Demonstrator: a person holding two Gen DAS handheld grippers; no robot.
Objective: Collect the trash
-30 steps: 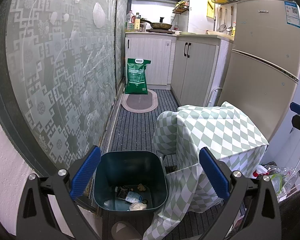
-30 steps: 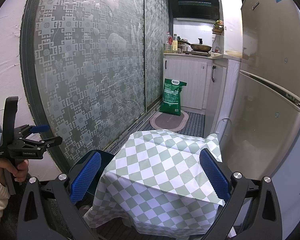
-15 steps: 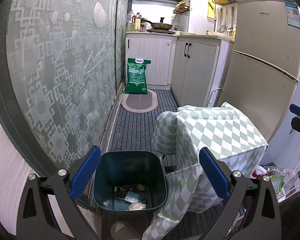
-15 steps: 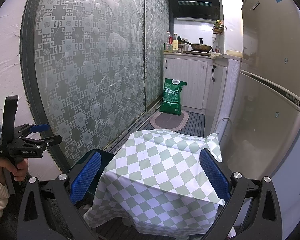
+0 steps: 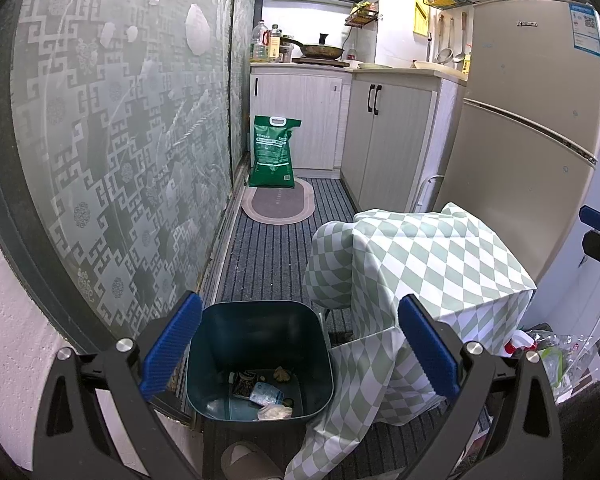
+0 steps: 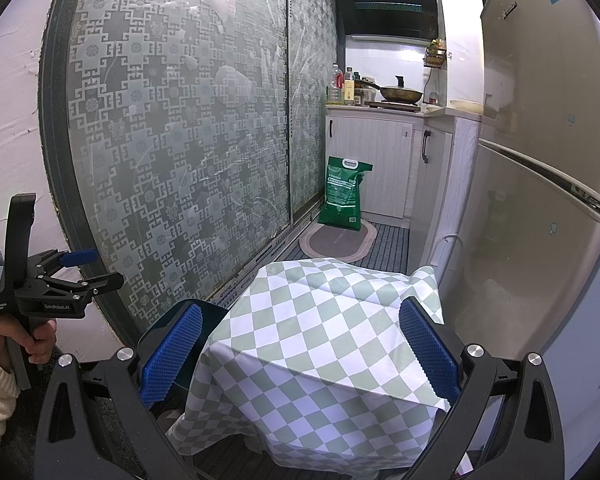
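Observation:
A dark teal trash bin (image 5: 260, 322) stands on the floor beside the glass door, with several scraps of trash (image 5: 266, 394) at its bottom. My left gripper (image 5: 298, 354) is open and empty, held above and in front of the bin. My right gripper (image 6: 298, 354) is open and empty above a small table under a green-and-white checked cloth (image 6: 324, 332). The bin's edge (image 6: 214, 312) peeks out left of the cloth in the right wrist view. The left gripper (image 6: 76, 270) also shows there, held in a hand.
A patterned glass sliding door (image 5: 112, 152) runs along the left. A fridge (image 5: 532, 120) stands at the right. A green sack (image 5: 274, 152) and an oval mat (image 5: 278, 204) lie by the far cabinets (image 5: 384, 136). Plastic bags and a spray bottle (image 5: 540, 348) sit right of the table.

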